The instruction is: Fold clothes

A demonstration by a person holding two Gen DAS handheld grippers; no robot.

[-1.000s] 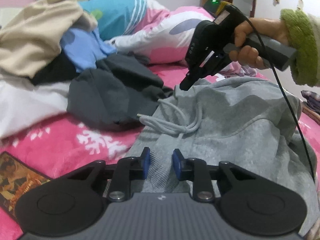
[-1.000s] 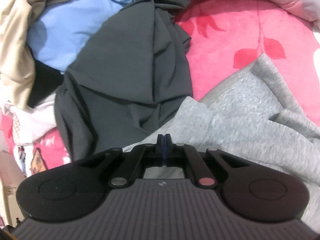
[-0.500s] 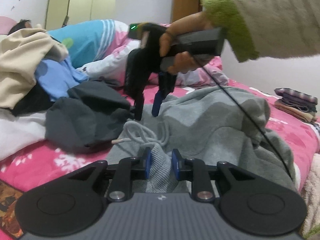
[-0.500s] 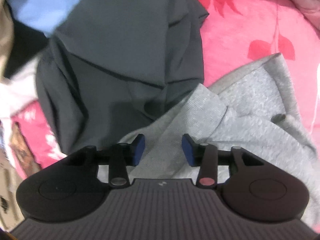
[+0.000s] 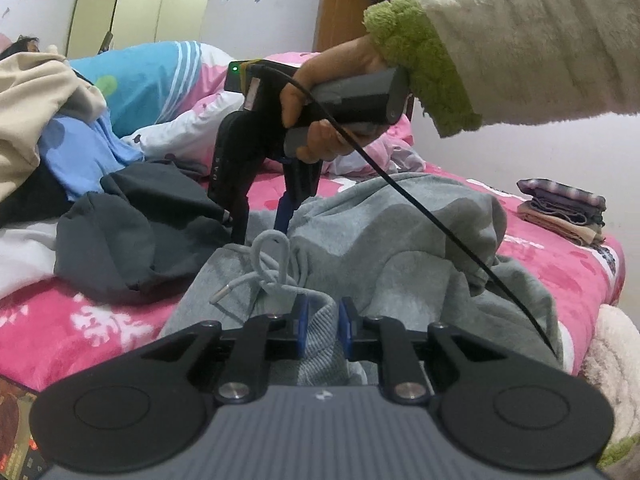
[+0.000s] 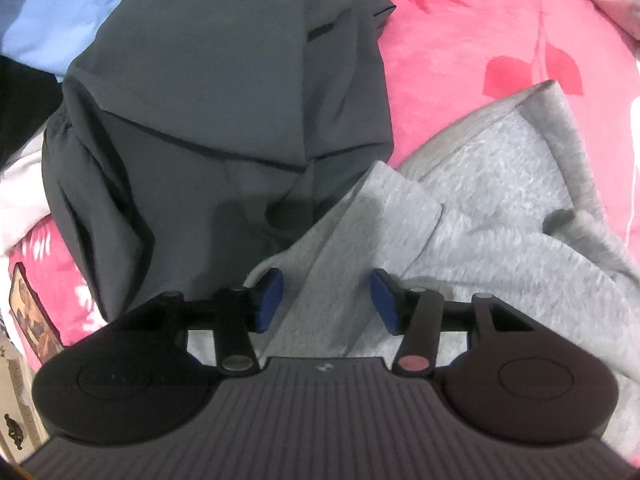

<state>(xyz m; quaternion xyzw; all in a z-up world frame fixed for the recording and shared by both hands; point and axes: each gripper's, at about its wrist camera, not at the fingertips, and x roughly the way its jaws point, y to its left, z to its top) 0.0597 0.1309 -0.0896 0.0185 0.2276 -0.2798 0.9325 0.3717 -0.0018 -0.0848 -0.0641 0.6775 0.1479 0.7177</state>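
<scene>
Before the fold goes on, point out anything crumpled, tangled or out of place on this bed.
The grey sweatpants lie bunched in a heap, not flat, their drawstring tangled in loops beside the left gripper, which pinches the waistband. A dark grey garment sits crumpled against them. Nothing looks torn or spilled.

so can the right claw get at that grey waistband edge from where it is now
Probably yes. The right claw is open with the grey sweatpants waistband fold already lying between its fingers, nothing covering it; the dark grey garment sits beside, not over.

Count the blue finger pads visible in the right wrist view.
2: one pad sits left and one right of the grey sweatpants fold. The right gripper is open.
</scene>
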